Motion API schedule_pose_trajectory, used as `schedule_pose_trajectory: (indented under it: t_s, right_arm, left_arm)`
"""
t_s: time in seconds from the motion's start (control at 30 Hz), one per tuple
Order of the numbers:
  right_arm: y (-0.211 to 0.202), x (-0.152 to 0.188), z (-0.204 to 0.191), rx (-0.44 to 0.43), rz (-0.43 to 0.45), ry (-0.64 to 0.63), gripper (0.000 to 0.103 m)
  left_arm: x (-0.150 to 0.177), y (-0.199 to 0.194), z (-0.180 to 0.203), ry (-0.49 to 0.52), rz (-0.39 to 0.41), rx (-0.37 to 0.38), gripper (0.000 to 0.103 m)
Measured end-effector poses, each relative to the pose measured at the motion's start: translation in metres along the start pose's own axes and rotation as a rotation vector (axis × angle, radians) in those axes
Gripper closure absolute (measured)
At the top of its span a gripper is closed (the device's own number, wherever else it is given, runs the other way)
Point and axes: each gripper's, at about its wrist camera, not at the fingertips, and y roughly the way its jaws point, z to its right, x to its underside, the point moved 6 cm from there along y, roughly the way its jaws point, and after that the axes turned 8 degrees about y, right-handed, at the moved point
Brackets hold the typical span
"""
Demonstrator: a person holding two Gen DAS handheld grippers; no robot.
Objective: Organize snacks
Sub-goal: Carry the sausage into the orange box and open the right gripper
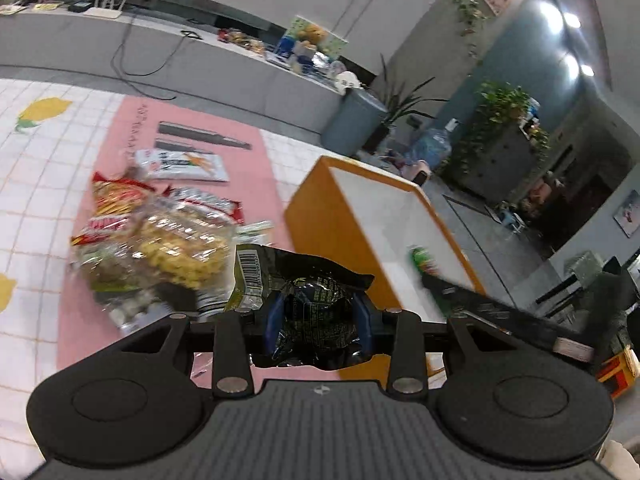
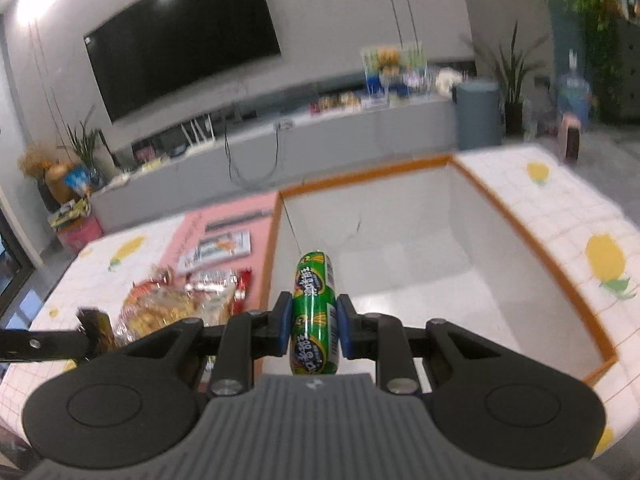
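A green sausage-shaped snack tube (image 2: 315, 312) sat clamped between the blue pads of the right gripper (image 2: 313, 330), its jaws drawn in tight on the tube's middle, its far end pointing into the orange-rimmed white box (image 2: 532, 240). The tube hung over the box's near-left corner, above its bare white floor. The left gripper (image 1: 318, 320) held a crumpled black snack packet (image 1: 308, 300), its jaws partly closed and pressing the packet on both sides, a barcoded flap sticking up to the left. That packet hovered just beside the box's orange outer wall. On the pink mat (image 1: 256, 152) to the left lay a heap of snack bags (image 1: 160, 236), a white packet (image 1: 182, 165) beyond them. The mat covered a bench cloth (image 1: 36, 184) printed with lemons.
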Motion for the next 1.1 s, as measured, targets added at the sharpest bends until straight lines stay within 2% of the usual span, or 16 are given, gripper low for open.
schedule_pose_trajectory:
  t_s: [0.13, 0.33, 0.57, 0.63, 0.67, 0.87, 1.1]
  right_arm:
    - [0.021, 0.007, 0.006, 0.013, -0.086, 0.027, 0.082]
    - [0.041, 0.012, 0.006, 0.021, -0.166, 0.026, 0.082]
    - [0.043, 0.006, 0.015, 0.008, -0.193, 0.094, 0.079]
    - [0.04, 0.003, 0.017, -0.021, -0.191, 0.14, 0.069]
    - [0.038, 0.002, 0.018, -0.032, -0.186, 0.165, 0.054]
    - [0.011, -0.012, 0.026, -0.062, -0.109, 0.215, 0.04]
    - [-0.035, -0.029, 0.048, -0.066, 0.025, 0.256, 0.036]
  left_arm:
    - [-0.004, 0.004, 0.006, -0.012, 0.008, 0.034, 0.061]
    - [0.0, 0.01, 0.007, -0.015, 0.007, 0.05, 0.061]
    - [0.012, 0.019, -0.001, -0.037, -0.021, 0.054, 0.061]
    - [0.014, 0.021, -0.001, -0.039, -0.033, 0.054, 0.061]
    - [0.014, 0.022, -0.001, -0.042, -0.039, 0.056, 0.061]
    - [0.014, 0.022, 0.009, -0.036, -0.047, 0.058, 0.061]
    - [-0.001, 0.032, 0.051, 0.01, -0.036, 0.084, 0.061]
